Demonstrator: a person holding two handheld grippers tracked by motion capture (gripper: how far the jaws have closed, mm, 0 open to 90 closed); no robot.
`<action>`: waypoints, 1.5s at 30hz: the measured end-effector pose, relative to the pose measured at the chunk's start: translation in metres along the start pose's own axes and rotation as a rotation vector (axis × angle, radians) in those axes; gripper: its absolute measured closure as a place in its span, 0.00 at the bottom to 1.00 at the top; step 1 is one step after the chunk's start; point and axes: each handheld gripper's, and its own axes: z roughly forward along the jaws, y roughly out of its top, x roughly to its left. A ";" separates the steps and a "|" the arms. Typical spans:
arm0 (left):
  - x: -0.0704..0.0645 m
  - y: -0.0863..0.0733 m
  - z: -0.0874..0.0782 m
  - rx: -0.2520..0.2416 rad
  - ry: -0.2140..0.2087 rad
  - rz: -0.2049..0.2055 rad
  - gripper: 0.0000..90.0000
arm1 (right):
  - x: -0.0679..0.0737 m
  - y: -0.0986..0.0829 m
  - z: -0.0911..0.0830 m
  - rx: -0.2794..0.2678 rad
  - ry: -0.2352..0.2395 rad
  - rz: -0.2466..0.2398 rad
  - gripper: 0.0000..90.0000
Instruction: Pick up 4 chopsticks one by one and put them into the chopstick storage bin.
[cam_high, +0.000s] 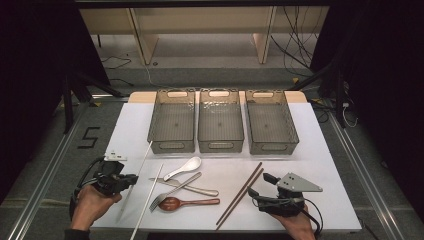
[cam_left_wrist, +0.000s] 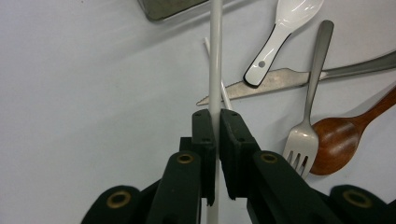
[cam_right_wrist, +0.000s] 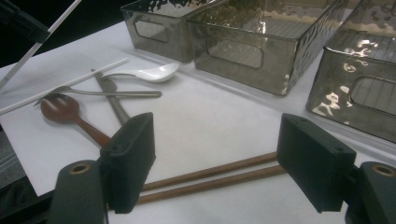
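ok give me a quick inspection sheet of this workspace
surface: white table, bare patches unmarked
job's things: white chopstick clamped in left gripper; second white chopstick flat on table
clutter: white spoon, fork, knife, wooden spoon, brown chopsticks; three empty bins behind
grippers: left shut on chopstick; right gripper open over brown chopsticks
cables: one trails from each gripper; more on floor behind
surroundings: dark, wooden frame at back

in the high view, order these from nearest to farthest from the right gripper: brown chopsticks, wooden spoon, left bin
1. brown chopsticks, just left of the right gripper
2. wooden spoon, farther left, mid-table
3. left bin, far back left
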 end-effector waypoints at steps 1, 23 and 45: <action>0.000 0.001 -0.001 -0.005 0.000 0.001 0.94 | 0.001 0.000 0.000 0.000 0.001 0.002 0.32; 0.009 0.063 -0.016 -0.125 -0.031 0.011 0.94 | -0.002 0.001 -0.004 -0.018 -0.009 0.012 0.32; 0.019 0.152 -0.010 -0.167 -0.046 0.024 0.94 | -0.005 0.001 -0.006 -0.022 -0.011 0.012 0.32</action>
